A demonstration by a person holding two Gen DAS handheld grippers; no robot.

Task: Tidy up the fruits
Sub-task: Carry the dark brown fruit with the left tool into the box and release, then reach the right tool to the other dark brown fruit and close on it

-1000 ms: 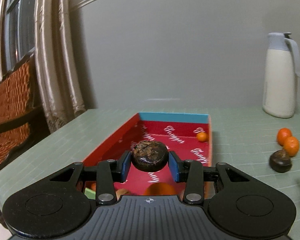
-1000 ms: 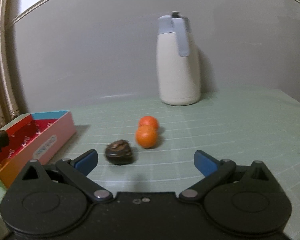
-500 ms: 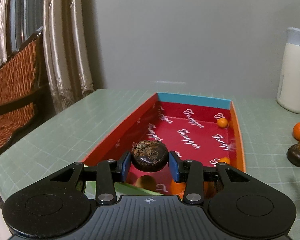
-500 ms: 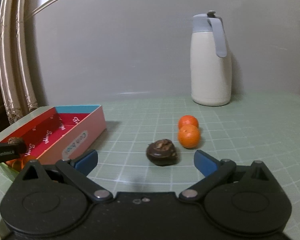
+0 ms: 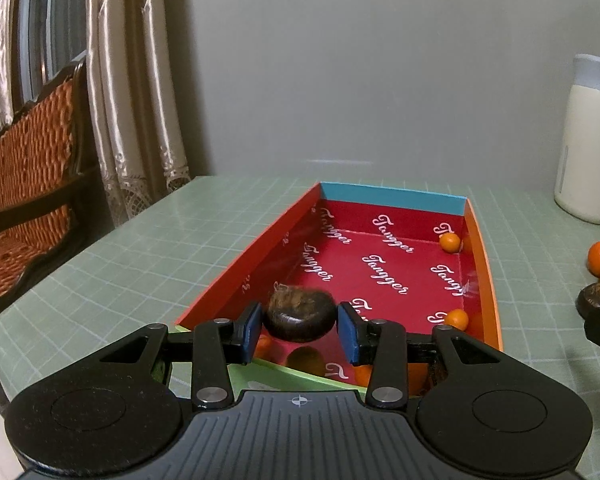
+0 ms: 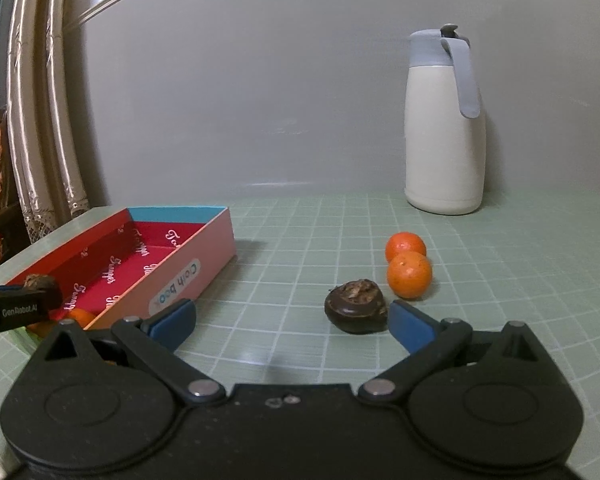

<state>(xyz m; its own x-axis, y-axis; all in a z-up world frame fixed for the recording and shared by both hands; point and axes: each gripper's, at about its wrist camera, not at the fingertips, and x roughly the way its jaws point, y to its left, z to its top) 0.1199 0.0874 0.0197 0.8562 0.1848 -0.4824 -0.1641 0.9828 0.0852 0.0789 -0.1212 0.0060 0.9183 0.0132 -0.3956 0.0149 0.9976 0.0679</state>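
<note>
Sitting between left gripper [image 5: 299, 332] pads, dark fruit [image 5: 300, 316] above box [image 5: 388, 200].

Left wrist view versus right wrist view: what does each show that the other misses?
Left only: small oranges lying far inside the red box, and the left gripper around a dark fruit.

Right only: the open right gripper facing the table's dark fruit.

Both: box, two oranges, jug.

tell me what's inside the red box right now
Inside the red box: one small orange fruit in the far right corner, another by the right wall, more orange partly hidden behind the left claw. The dark fruit sits between its fingers; the near end is covered.
</note>
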